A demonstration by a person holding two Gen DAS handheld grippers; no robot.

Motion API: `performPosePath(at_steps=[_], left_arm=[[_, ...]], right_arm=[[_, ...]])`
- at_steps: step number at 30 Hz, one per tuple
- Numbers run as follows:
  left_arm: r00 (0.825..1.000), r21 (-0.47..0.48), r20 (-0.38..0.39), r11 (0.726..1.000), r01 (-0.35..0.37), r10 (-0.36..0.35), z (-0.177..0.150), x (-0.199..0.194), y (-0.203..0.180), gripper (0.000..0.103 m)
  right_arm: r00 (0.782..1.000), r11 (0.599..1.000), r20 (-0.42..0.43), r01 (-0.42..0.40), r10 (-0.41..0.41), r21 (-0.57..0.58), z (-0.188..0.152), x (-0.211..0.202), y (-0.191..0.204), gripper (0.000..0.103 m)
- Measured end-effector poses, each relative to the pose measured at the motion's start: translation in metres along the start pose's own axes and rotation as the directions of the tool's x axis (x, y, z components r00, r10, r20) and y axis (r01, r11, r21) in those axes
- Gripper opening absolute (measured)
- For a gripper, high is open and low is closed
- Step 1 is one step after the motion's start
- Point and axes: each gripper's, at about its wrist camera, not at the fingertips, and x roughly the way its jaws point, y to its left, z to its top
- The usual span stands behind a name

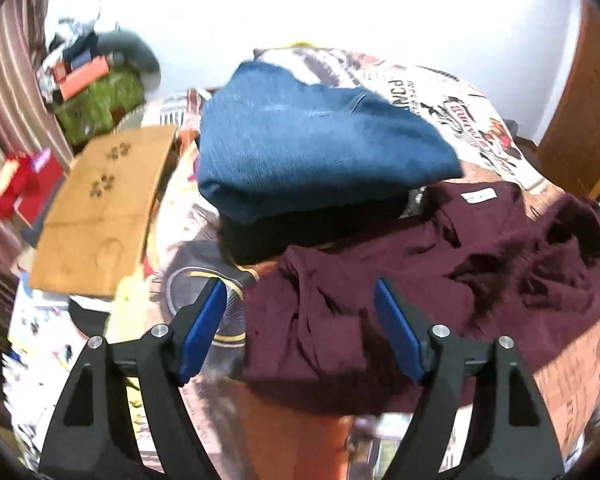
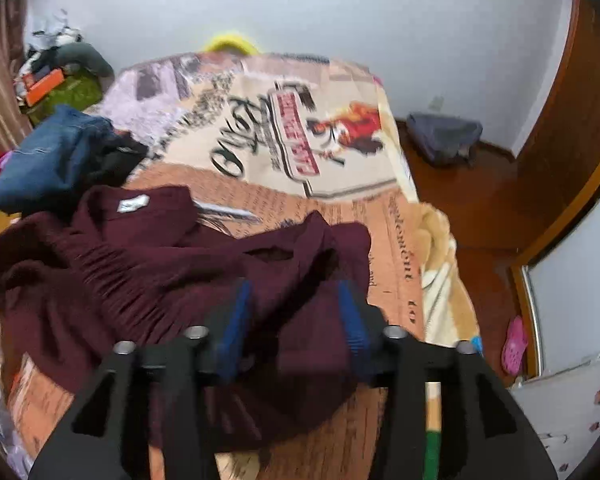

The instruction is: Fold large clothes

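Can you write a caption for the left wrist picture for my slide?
The open left tool hovers over a crumpled maroon sweater on the bed, with folded blue jeans behind it.

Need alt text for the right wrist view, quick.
The right gripper hovers open over a crumpled maroon sweater on a printed bedspread. Folded blue jeans lie at far left.
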Motion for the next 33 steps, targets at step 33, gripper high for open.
performPosePath(at_steps=[33], left_arm=[[0.994, -0.16, -0.106, 0.986, -0.043, 0.026, -0.022, 0.069, 0.017, 0.093]], right_arm=[[0.988, 0.99, -0.07, -0.132, 0.135, 0.043, -0.038, 0.017, 0.027, 0.06]])
